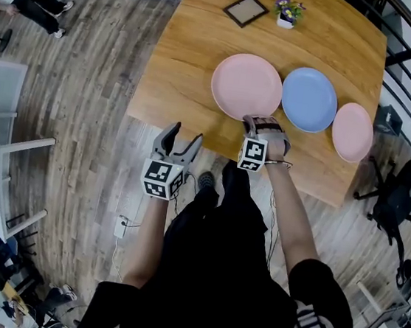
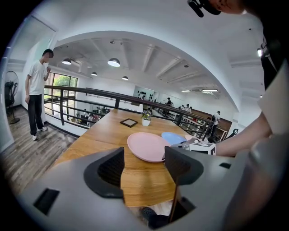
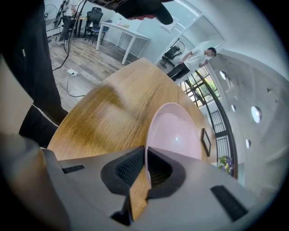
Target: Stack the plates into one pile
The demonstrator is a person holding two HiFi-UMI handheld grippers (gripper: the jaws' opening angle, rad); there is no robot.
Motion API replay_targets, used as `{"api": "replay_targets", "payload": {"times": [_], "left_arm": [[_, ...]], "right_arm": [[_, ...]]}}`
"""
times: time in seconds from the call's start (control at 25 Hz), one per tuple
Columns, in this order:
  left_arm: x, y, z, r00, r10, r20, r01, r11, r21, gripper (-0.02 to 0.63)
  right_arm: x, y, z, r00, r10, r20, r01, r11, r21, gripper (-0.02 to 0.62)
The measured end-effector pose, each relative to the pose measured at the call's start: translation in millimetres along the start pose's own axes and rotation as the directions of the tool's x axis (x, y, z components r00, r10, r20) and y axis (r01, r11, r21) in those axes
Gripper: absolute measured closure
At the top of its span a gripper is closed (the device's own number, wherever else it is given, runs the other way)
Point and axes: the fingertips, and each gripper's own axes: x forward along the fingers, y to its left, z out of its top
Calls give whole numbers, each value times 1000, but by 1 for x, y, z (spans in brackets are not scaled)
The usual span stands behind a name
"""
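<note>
The right gripper [image 1: 264,126] has its jaws closed on the near rim of the large pink plate [image 1: 246,85]. The right gripper view shows the thin edge pinched between the two pads [image 3: 131,168], with the plate [image 3: 174,131] running away from them. The plate sits on the wooden table [image 1: 196,62] at the left end of a row, with the blue plate [image 1: 309,99] just beside it and the small pink plate [image 1: 352,131] beyond that. The left gripper [image 1: 178,143] hangs off the table's near edge, jaws apart and nothing between them.

The step in hand looks like lifting the big plate to start the pile. A pinch on one rim leaves the whole plate cantilevered, so the grip needs to be deep and firm, and the lift slow and kept level. The far edge should clear the table before any sideways travel — otherwise it may drag or clip the blue plate. The plate is wider than its neighbours, so it would make a steadier base than a top. The free left gripper could support the opposite rim if the plate sags.
</note>
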Motion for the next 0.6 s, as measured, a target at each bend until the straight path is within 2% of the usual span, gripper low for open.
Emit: {"api": "replay_targets", "payload": {"times": [0.6], "left_arm": [[-37, -23, 2, 998, -58, 31, 57, 998, 42, 324]], "right_arm": [[-42, 14, -1, 997, -69, -46, 71, 996, 49, 569]]}}
